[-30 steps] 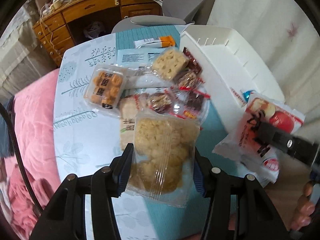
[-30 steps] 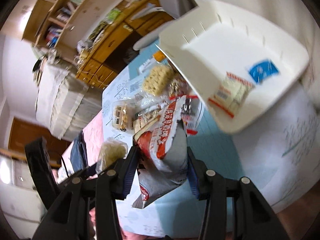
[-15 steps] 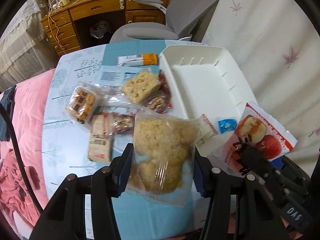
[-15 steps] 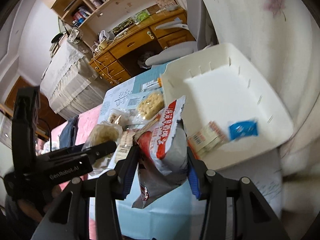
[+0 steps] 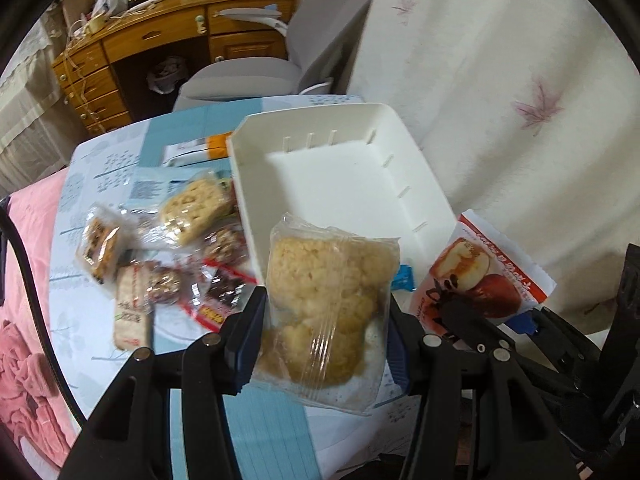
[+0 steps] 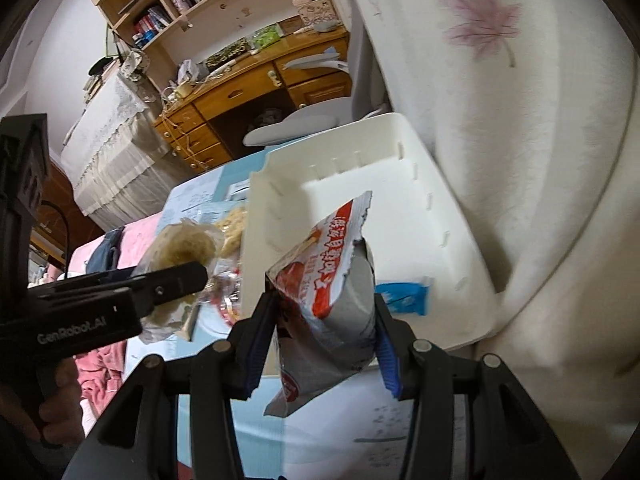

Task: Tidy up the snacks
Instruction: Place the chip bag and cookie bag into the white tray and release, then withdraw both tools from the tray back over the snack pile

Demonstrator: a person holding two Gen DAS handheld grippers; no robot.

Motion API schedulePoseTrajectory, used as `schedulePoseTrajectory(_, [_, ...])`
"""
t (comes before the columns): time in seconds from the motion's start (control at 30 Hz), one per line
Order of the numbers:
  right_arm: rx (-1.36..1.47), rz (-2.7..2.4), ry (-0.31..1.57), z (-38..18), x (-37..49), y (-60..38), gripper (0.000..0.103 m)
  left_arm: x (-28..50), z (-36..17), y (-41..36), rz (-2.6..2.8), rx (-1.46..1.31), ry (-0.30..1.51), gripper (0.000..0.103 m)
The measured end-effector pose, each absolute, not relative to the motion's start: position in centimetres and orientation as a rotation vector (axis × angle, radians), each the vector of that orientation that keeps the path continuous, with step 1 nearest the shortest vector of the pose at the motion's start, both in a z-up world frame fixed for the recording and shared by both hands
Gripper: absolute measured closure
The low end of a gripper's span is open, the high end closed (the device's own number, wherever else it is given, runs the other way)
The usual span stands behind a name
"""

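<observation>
My left gripper (image 5: 324, 340) is shut on a clear pack of pale rice cakes (image 5: 328, 308), held above the near edge of the white tray (image 5: 352, 184). My right gripper (image 6: 326, 328) is shut on a red-and-white apple-picture snack bag (image 6: 332, 280), also at the tray's near edge; the bag shows in the left wrist view (image 5: 480, 276). A small blue packet (image 6: 404, 298) lies in the tray. Several loose snack packs (image 5: 192, 216) lie on the table left of the tray.
The table has a blue and white patterned cloth (image 5: 104, 168). A white curtain (image 5: 500, 100) hangs right of the tray. A grey chair (image 5: 248, 76) and wooden desk (image 5: 160, 40) stand beyond the table. Pink bedding (image 5: 24, 280) is on the left.
Both grippers have moved right and forward with their packs, from over the loose snacks to the near edge of the tray.
</observation>
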State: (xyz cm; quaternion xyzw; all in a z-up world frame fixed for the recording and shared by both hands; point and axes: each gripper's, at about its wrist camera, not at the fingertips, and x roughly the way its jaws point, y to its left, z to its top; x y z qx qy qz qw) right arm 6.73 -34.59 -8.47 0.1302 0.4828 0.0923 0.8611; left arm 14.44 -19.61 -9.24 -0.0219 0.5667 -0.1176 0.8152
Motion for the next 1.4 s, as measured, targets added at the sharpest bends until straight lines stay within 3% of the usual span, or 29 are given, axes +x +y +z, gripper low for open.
schedulePoseTrajectory(0.1, [0.273,0.163,1.015,-8.7,7.0,-35.9,0.054,14.7,-9.5,-20.6,-0.254,-0.051,1.211,0.050])
schedulePoseTrajectory(0.17, [0.284,0.149,1.015,-8.9,7.2,-36.5,0.054,14.8,-9.7,-20.9,-0.239,-0.050,1.211,0.041])
schedulePoseTrajectory(0.2, [0.297,0.138,1.019,-9.1,7.3,-37.0,0.052,14.8,-9.7,-21.0,-0.236,-0.054,1.208,0.031])
schedulePoseTrajectory(0.23, [0.308,0.132,1.025,-9.3,7.4,-37.4,0.051,14.8,-9.6,-21.0,-0.235,-0.058,1.204,0.029])
schedulePoseTrajectory(0.4, [0.349,0.120,1.037,-10.0,7.5,-38.3,0.029,14.6,-9.6,-20.6,-0.215,-0.064,1.197,0.028])
schedulePoseTrajectory(1.4, [0.414,0.189,1.138,-12.3,5.1,-29.6,0.028,7.3,-12.8,-7.9,-0.034,-0.144,1.285,0.028])
